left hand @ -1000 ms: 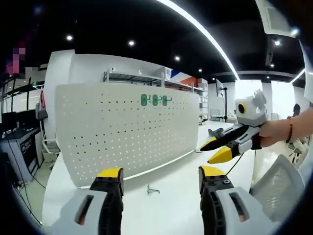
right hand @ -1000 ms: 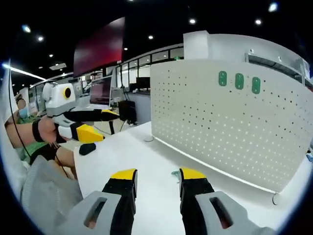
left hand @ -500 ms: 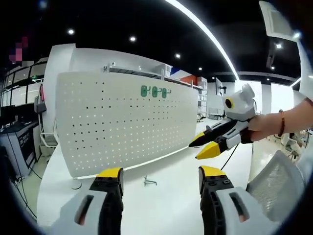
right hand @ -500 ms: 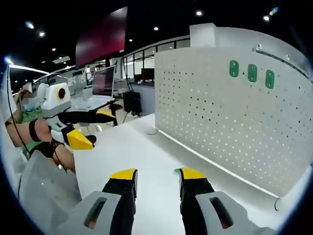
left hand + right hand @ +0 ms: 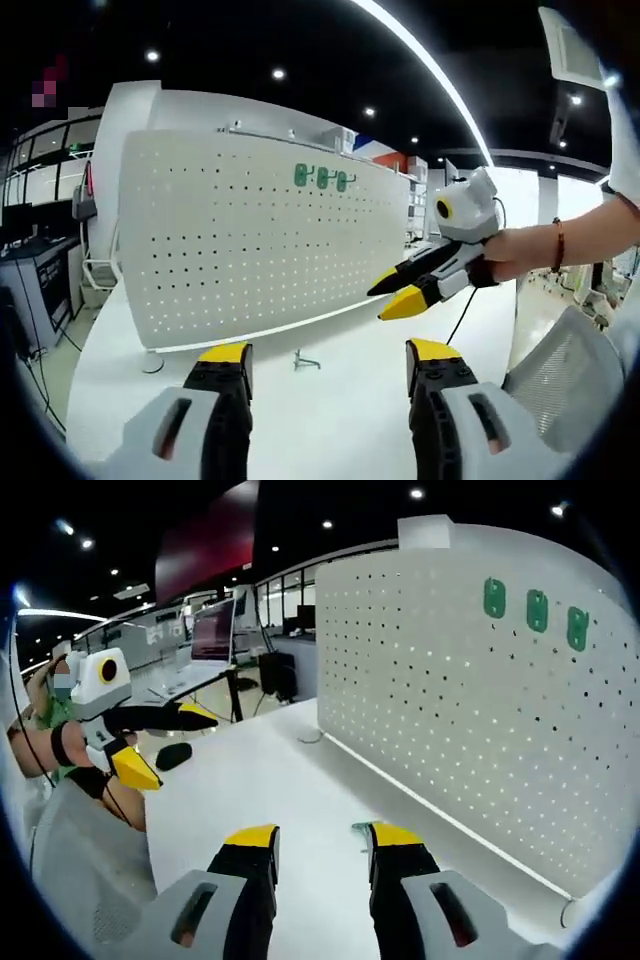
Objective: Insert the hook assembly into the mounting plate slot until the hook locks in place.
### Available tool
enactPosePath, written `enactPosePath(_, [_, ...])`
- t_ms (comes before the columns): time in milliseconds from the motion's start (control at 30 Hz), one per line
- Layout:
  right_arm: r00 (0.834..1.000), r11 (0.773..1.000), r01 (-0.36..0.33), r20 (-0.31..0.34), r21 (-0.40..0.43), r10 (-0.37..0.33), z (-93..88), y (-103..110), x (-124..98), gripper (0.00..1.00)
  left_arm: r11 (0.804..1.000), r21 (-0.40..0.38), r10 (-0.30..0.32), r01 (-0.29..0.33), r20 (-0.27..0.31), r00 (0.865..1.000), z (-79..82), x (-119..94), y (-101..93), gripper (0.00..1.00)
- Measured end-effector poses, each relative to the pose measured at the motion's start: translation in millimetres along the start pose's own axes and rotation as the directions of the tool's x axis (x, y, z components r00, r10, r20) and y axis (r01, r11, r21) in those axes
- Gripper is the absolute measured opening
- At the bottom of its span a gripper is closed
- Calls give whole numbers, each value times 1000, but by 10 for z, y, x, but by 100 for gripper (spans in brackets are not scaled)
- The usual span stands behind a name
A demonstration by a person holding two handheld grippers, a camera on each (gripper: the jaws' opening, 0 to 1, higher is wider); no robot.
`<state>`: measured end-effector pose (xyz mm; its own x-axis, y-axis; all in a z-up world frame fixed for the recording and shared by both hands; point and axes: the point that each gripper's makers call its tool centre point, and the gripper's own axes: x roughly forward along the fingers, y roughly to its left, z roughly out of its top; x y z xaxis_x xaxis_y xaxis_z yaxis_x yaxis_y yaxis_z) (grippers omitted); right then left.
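Observation:
A small metal hook assembly (image 5: pixel 305 360) lies on the white table (image 5: pixel 340 420) in front of the white pegboard (image 5: pixel 250 240). Three green mounting plates (image 5: pixel 322 178) sit high on the board. My left gripper (image 5: pixel 328 352) is open and holds nothing, with the hook beyond its tips. My right gripper (image 5: pixel 385 300) reaches in from the right, open and empty, above the table. In the right gripper view the hook (image 5: pixel 360 827) peeks out beside a jaw of my open right gripper (image 5: pixel 322 835). The plates (image 5: pixel 537 610) are at the upper right, and the left gripper (image 5: pixel 150 745) is at the left, open.
The pegboard (image 5: pixel 480 710) stands on round feet (image 5: pixel 152 365) along the table's far side. A grey mesh chair back (image 5: pixel 560 400) is at the near right. A dark mouse-like object (image 5: pixel 172 755) lies near the table's end. Desks and monitors (image 5: pixel 215 635) stand beyond.
Both cameras have shifted nearer the pegboard. The right gripper has moved in toward the board and lower over the table. The hook lies where it was.

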<state>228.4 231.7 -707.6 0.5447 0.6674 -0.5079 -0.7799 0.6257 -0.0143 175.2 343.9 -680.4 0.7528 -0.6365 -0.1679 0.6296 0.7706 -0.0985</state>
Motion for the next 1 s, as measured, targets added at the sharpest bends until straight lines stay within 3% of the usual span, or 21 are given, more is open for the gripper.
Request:
enactPosePath(333, [998, 999, -28, -59, -29, 27, -74, -81, 228, 36, 1000, -12, -6, 7, 40, 999, 42, -11, -12, 63])
enactPosePath(433, [996, 998, -48, -76, -39, 45, -81, -100, 287, 37, 1000, 18, -2, 1, 11, 1000, -6, -13, -12, 64])
enactPosePath(1000, [977, 986, -115, -191, -123, 90, -173, -210, 595, 37, 1000, 15, -11, 11, 1, 1000, -45, 1, -68, 77])
